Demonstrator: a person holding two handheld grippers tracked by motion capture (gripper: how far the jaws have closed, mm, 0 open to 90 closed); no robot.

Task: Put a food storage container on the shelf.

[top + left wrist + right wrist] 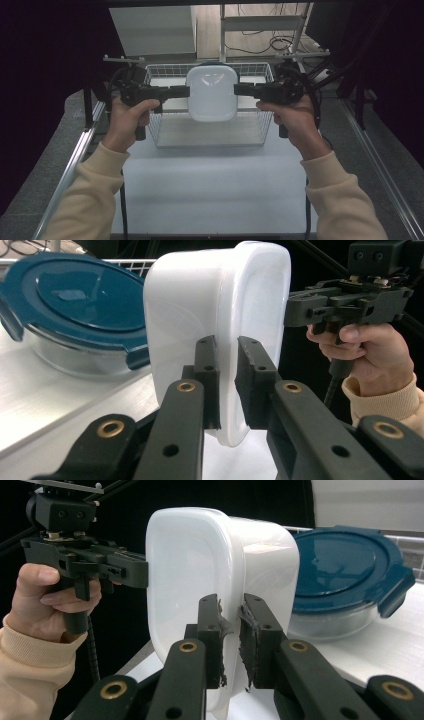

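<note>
Both my grippers clamp one white plastic container [212, 93], held up off the table over the wire basket [159, 131] at the table's far edge. My left gripper [227, 382] pinches its left rim, my right gripper [231, 640] the opposite rim, jaws closed on plastic. A blue-lidded glass container [75, 315] sits just behind it on a white surface.
</note>
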